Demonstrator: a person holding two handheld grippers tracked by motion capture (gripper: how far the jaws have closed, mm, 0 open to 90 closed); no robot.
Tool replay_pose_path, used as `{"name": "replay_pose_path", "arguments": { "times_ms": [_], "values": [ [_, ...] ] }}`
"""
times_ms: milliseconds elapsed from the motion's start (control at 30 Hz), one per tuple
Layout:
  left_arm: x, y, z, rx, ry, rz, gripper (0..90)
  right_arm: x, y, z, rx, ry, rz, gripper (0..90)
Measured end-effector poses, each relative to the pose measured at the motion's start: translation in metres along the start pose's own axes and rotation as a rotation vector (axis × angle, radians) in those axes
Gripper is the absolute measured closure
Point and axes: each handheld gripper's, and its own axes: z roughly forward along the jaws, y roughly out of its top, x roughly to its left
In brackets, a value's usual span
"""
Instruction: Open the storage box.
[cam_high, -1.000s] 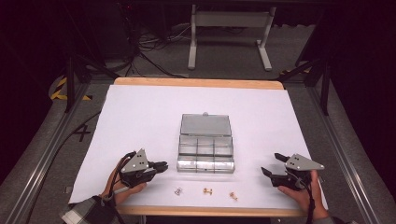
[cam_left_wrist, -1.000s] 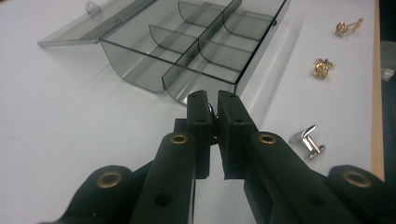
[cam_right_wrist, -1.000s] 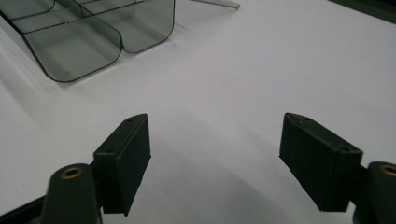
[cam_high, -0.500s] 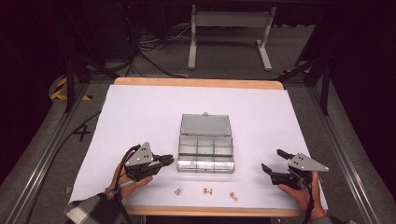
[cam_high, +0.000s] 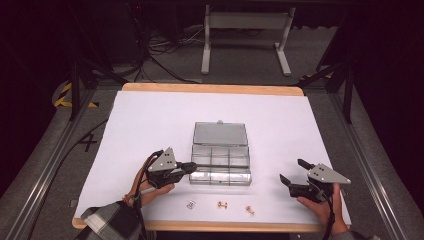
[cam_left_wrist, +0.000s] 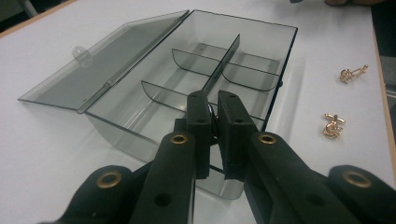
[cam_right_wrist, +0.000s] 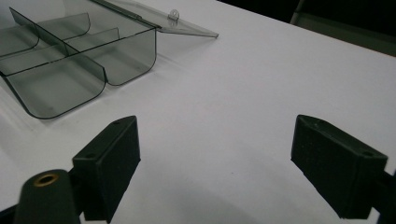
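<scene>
Smoke-grey transparent plastic compartment box (cam_high: 220, 161) sits mid-table on the white table cover (cam_high: 150, 125), with its hinged lid (cam_high: 220, 134) folded flat on the far side and its dividers exposed.

The left gripper (cam_high: 191, 164) is at the box's left end. In the left gripper view its jaws are nearly together, pinching a small metallic item (cam_left_wrist: 213, 122) that is too hidden to identify, right at the box's near left wall. The right gripper (cam_high: 291, 174) rests on the table to the right of the box, well apart from it, with its jaws spread wide and nothing between them.

Three small pieces lie in a row near the front table edge, in front of the box: a silver stud (cam_high: 190, 204), a gold cufflink-like piece (cam_high: 222, 204) and a second gold piece (cam_high: 249, 209). None lies between either gripper and the box.

Compared with one second ago, the left gripper has advanced to the right from a position well left of the box until it reaches the box's end. The right gripper, the box and the three pieces keep their positions.
</scene>
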Motion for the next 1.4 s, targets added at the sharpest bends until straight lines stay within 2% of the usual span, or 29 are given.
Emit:
{"name": "replay_pose_path", "arguments": {
  "times_ms": [100, 233, 500, 800, 933, 1233, 1400],
  "values": [
    [0.001, 0.001, 0.006, 0.012, -0.008, 0.003, 84.5, 0.002, 0.001, 0.001, 0.001, -0.003, -0.024, 16.3],
    [0.002, 0.003, 0.013, 0.024, -0.014, 0.013, 84.5, 0.000, 0.001, 0.001, -0.012, -0.009, -0.001, 16.2],
    [0.005, 0.006, 0.022, 0.042, -0.020, 0.025, 84.5, 0.002, 0.001, 0.002, -0.008, -0.012, -0.020, 16.3],
    [0.007, 0.006, 0.029, 0.063, -0.025, 0.025, 84.4, 0.001, 0.001, 0.002, -0.004, -0.009, -0.013, 16.2],
    [0.007, 0.004, 0.029, 0.059, -0.008, 0.023, 84.4, 0.001, 0.001, 0.002, -0.002, -0.011, -0.010, 16.2],
    [0.007, 0.001, 0.035, 0.095, -0.011, 0.038, 84.4, 0.001, 0.001, 0.003, 0.004, -0.009, -0.013, 16.2],
    [0.008, 0.000, 0.036, 0.098, -0.016, 0.025, 84.4, 0.002, 0.001, 0.003, 0.008, -0.013, -0.018, 16.2]
  ]
}}
